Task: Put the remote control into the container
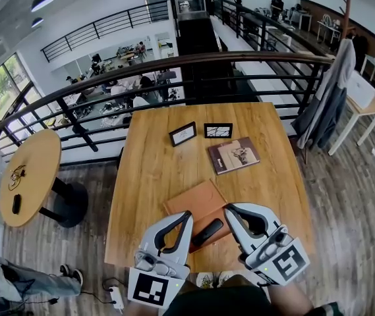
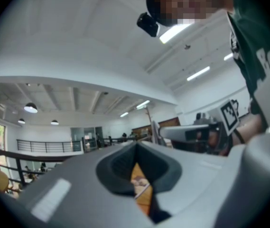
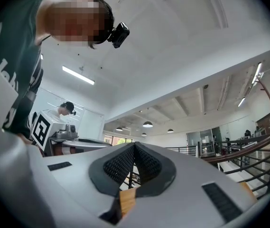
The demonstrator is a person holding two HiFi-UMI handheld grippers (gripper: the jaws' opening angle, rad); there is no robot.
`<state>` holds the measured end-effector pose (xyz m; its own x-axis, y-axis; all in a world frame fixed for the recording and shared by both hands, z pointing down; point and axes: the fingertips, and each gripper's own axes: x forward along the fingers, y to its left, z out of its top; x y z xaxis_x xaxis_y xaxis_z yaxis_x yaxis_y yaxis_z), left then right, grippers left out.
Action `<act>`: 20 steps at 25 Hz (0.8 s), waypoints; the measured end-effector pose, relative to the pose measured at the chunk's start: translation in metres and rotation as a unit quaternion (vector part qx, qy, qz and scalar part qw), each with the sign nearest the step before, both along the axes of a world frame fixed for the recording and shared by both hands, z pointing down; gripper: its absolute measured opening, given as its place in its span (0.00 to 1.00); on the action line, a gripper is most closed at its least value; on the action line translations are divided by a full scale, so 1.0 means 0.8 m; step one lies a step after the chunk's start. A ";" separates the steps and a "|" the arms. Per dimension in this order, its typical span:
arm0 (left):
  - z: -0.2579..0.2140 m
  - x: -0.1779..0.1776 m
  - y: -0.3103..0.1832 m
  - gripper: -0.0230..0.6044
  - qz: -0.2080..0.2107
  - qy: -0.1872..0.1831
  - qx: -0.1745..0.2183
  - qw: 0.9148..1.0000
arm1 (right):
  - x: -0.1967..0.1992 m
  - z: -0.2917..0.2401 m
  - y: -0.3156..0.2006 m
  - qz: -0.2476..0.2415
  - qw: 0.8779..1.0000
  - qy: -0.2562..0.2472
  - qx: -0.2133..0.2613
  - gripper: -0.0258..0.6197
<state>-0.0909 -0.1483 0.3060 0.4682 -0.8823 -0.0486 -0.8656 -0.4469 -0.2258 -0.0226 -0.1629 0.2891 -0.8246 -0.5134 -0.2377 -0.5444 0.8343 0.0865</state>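
A black remote control point(image 1: 207, 232) lies slanted near the wooden table's point(image 1: 147, 183) front edge. It rests over the near corner of a flat brown container point(image 1: 194, 203). My left gripper point(image 1: 188, 214) is just left of the remote and my right gripper point(image 1: 227, 208) just right of it; neither touches it. Both are shut with nothing between the jaws. In the left gripper view the left gripper point(image 2: 136, 145) has its jaws pressed together and tilted up toward the ceiling. The right gripper point(image 3: 135, 146) looks the same in its own view.
Two small picture frames point(image 1: 182, 133) point(image 1: 218, 131) and a brown book point(image 1: 233, 155) sit further back on the table. A dark railing point(image 1: 174, 68) runs behind the table. A round table point(image 1: 29, 176) stands at the left. A grey coat point(image 1: 325, 104) hangs at the right.
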 end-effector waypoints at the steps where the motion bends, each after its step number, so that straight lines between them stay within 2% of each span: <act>1: 0.000 0.000 0.001 0.03 0.000 -0.002 0.000 1.000 | 0.000 0.000 0.000 0.000 1.000 0.001 0.000 0.07; 6: 0.006 0.002 0.004 0.03 -0.001 -0.027 -0.002 1.000 | 0.000 0.002 0.001 -0.004 1.000 -0.002 0.000 0.07; 12: 0.005 -0.001 0.005 0.03 -0.006 -0.031 -0.001 0.999 | -0.002 0.006 0.000 0.016 1.000 0.022 0.014 0.07; 20: 0.005 -0.002 -0.002 0.03 -0.011 -0.026 0.001 1.000 | -0.002 0.008 -0.003 0.012 1.000 0.020 0.004 0.06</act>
<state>-0.0922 -0.1497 0.3101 0.4514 -0.8920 -0.0262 -0.8617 -0.4281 -0.2723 -0.0244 -0.1652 0.2953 -0.8211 -0.5314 -0.2084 -0.5602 0.8204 0.1151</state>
